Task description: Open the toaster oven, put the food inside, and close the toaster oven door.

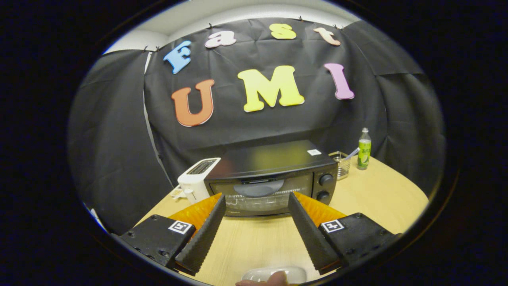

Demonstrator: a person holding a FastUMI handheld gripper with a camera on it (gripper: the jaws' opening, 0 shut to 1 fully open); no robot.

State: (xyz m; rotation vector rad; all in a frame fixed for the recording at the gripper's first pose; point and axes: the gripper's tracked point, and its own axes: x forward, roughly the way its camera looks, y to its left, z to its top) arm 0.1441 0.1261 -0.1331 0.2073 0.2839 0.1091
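Observation:
A black toaster oven (pixel 274 174) stands on the wooden table (pixel 377 194) beyond my fingers, its glass door (pixel 260 196) shut and two knobs (pixel 325 186) on its right side. My gripper (pixel 257 202) is open, held above the table a short way in front of the door, with nothing between the fingers. Close under the gripper, a pale rounded object (pixel 276 274) lies on the table; I cannot tell what it is. A fingertip (pixel 274 281) of a person shows just in front of it.
A white slot toaster (pixel 196 178) stands against the oven's left side. A small wire basket (pixel 341 163) and a green bottle (pixel 364 149) stand behind the oven to its right. The black cloth wall closes off the back.

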